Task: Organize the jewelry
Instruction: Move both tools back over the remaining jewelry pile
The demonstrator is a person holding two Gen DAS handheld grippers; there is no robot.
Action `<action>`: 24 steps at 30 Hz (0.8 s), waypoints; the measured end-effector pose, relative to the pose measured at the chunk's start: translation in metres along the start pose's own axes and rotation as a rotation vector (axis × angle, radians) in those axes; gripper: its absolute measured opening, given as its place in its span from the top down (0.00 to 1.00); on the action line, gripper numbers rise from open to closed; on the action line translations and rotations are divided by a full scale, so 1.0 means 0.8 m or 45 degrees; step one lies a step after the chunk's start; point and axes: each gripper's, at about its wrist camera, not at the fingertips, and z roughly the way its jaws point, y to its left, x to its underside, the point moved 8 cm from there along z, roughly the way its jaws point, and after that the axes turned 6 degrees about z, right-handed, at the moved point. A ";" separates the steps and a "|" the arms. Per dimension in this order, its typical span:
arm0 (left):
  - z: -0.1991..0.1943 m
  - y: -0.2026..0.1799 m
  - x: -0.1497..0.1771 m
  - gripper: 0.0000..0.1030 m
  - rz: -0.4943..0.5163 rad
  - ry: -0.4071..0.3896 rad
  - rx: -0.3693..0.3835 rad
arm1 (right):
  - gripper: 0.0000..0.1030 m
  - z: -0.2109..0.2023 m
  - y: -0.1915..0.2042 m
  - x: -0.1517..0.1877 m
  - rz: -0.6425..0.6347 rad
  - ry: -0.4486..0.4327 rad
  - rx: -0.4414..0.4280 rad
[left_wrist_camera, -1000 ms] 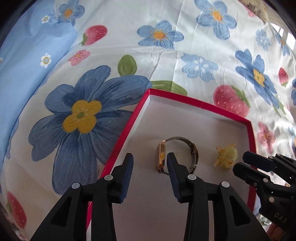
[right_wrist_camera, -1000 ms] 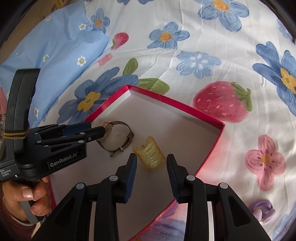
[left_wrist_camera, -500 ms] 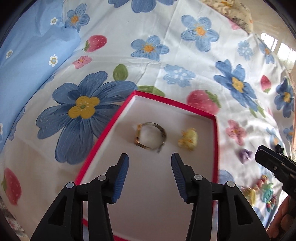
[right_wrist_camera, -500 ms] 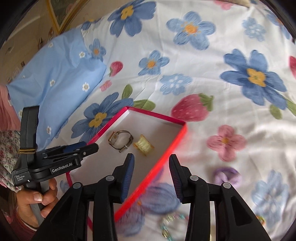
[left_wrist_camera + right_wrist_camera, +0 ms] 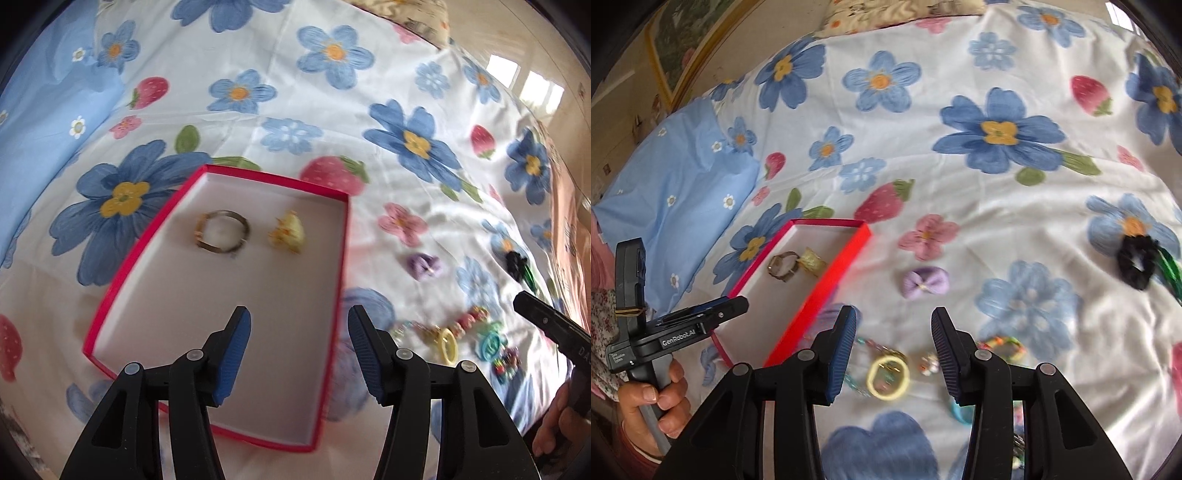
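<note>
A red-rimmed box [image 5: 336, 280] [image 5: 827, 291] lies on the floral bedsheet. Inside it lie a gold watch [image 5: 221, 230] [image 5: 781, 266] and a yellow coil hair tie [image 5: 288, 232] [image 5: 812, 261]. My left gripper [image 5: 299, 354] is open and empty above the box's near end. My right gripper [image 5: 894, 350] is open and empty above loose pieces on the sheet: a yellow ring [image 5: 888, 376] [image 5: 447, 343], a beaded bracelet [image 5: 1003, 345] and a small charm [image 5: 929, 363]. A purple bow [image 5: 925, 284] [image 5: 424, 266] lies beyond them.
A black scrunchie with green strands [image 5: 1141, 264] [image 5: 519, 267] lies far right. A teal piece [image 5: 491, 341] and more beads [image 5: 506, 363] lie near the right gripper. A blue pillow [image 5: 672, 195] sits at the left. The left gripper [image 5: 698, 319] shows in the right wrist view.
Both grippers have pulled back and risen away from the box. The right gripper swung right over the loose jewelry on the sheet. Both have opened wider.
</note>
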 end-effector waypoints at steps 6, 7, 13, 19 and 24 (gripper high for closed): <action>0.001 -0.032 0.009 0.47 0.064 0.028 0.051 | 0.57 -0.033 -0.048 0.017 0.061 -0.028 0.080; 0.003 -0.037 0.010 0.47 0.074 0.035 0.060 | 0.57 -0.038 -0.055 0.021 0.070 -0.029 0.093; 0.013 -0.063 0.015 0.47 0.123 0.069 0.100 | 0.57 -0.057 -0.095 0.046 0.117 -0.021 0.157; 0.024 -0.087 0.022 0.47 0.159 0.097 0.146 | 0.57 -0.065 -0.119 0.070 0.136 0.001 0.208; 0.039 -0.109 0.028 0.47 0.196 0.123 0.183 | 0.58 -0.064 -0.122 0.087 0.104 0.023 0.228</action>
